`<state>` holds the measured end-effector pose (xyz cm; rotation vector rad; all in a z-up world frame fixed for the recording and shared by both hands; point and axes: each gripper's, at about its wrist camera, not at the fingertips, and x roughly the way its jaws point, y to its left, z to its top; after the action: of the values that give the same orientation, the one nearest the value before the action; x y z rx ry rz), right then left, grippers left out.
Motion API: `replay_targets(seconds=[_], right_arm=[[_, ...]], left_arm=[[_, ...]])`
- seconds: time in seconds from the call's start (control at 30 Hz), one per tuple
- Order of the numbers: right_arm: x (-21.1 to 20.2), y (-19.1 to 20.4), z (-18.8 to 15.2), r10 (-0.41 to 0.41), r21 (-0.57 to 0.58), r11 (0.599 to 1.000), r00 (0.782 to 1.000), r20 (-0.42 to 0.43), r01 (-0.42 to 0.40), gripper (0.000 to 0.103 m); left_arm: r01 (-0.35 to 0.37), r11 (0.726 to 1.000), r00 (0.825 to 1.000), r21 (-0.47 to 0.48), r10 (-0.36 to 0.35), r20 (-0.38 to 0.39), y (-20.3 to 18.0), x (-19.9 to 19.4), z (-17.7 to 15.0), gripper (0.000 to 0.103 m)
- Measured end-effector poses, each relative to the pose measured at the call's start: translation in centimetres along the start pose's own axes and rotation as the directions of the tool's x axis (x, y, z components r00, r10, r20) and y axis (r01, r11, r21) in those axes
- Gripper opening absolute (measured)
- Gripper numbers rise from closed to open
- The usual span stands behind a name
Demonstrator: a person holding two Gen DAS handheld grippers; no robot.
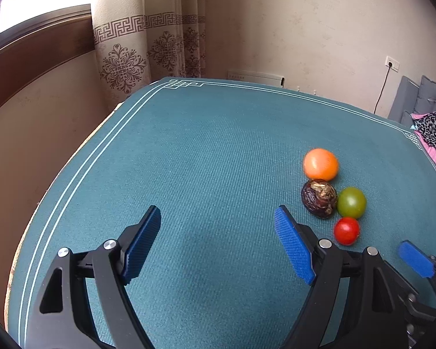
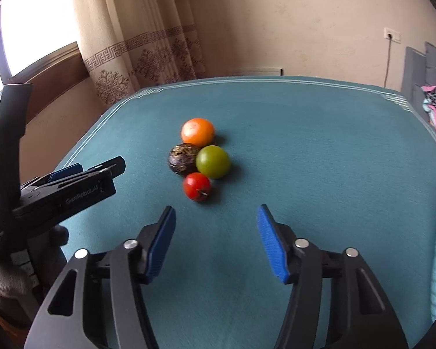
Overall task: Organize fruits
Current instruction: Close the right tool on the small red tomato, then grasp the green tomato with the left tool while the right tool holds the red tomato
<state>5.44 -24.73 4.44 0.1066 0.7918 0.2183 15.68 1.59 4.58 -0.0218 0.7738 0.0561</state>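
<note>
The fruits sit in a tight cluster on the counter point(image 2: 305, 133), which is covered in a teal cloth with pale border lines: an orange fruit point(image 2: 197, 131) farthest back, a dark wrinkled fruit point(image 2: 182, 159) and a green fruit point(image 2: 212, 161) side by side just in front of it, and a small red fruit point(image 2: 197, 186) nearest, all touching or nearly touching. In the right wrist view the group lies a little left of the frame's centre; in the left wrist view it is at the right side of the frame. No bowl, tray or basket is visible in either view, so I cannot tell where the fruits are meant to go. The right hand-held gripper point(image 2: 216, 242) has its blue pads spread apart with nothing between them, pointed down at the cloth just short of the red fruit. The left hand-held gripper point(image 1: 218, 244) is spread wider, also empty, over bare cloth to the left of the cluster, and its black body shows at the left edge of the right wrist view. As I judge it, nothing is sorted yet: all four fruits remain bunched together and untouched, so the whole job of picking and placing them is still ahead, most likely starting with the red one.
</note>
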Motion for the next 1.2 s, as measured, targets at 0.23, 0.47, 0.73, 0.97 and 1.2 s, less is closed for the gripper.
replay_targets(seconds=[0.23,0.47,0.73,0.97,1.2], right_arm=[[3.4,1.8,1.4,0.006,-0.031,0.999,0.999,-0.036,-0.007,0.045],[5.0,1.7,2.0,-0.015,-0.013,1.0,0.998,-0.054,0.014,0.032],[4.3,1.2,1.7,0.01,-0.018,1.0,0.999,-0.051,-0.011,0.026],[2.3,-0.8,1.0,-0.015,0.033,0.999,1.0,-0.016,0.016,0.026],[0.6,-2.5,0.2,-0.045,0.066,0.997,0.999,0.0,0.045,0.026]], left_arm=[[0.005,1.0,1.0,-0.023,-0.006,-0.015,0.7,0.5,-0.2,0.082],[0.007,1.0,1.0,-0.026,-0.007,-0.028,0.7,1.2,-0.3,0.082],[0.013,1.0,1.0,-0.007,-0.013,-0.028,0.4,1.7,-0.4,0.082],[0.024,0.999,1.0,0.033,-0.023,-0.02,-0.9,1.6,-0.7,0.082],[0.06,0.997,0.998,0.055,-0.058,-0.032,-2.2,1.5,-1.0,0.082]])
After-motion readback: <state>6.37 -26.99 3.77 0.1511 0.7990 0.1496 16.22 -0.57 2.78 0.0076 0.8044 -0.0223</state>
